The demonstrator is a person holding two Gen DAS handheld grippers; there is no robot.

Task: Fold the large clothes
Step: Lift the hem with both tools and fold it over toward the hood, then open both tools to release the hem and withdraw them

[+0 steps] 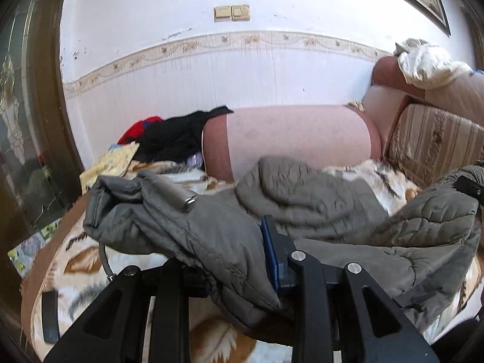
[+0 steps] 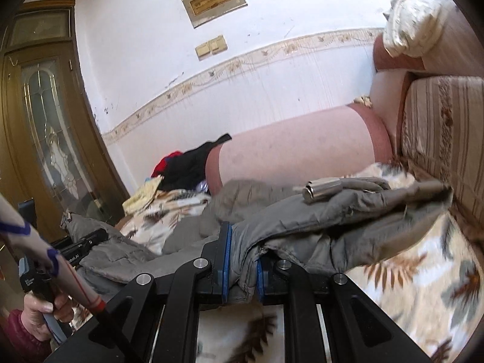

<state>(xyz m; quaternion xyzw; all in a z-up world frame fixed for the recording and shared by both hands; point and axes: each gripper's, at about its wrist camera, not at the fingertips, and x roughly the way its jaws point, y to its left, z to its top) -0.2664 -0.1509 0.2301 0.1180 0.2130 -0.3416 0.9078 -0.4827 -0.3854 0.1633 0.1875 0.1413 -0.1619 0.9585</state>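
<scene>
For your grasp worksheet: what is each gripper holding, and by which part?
Both hold the grey padded jacket: the left gripper and right gripper each pinch a bunched fabric fold; exact part unclear.

Jacket (image 1: 302, 205) lies spread across blanket (image 1: 78, 260) on sofa seat. Left gripper (image 1: 242, 275) at 6 o'clock in left wrist view, clamped on jacket edge. Right gripper (image 2: 243, 260) at 6 o'clock in right wrist view, clamped on jacket fold. Armrest (image 1: 296, 136) behind jacket, 12 o'clock. Clothes pile (image 1: 169, 139) at 10 o'clock, against armrest. Backrest cushion (image 1: 432, 139) at 3 o'clock.
</scene>
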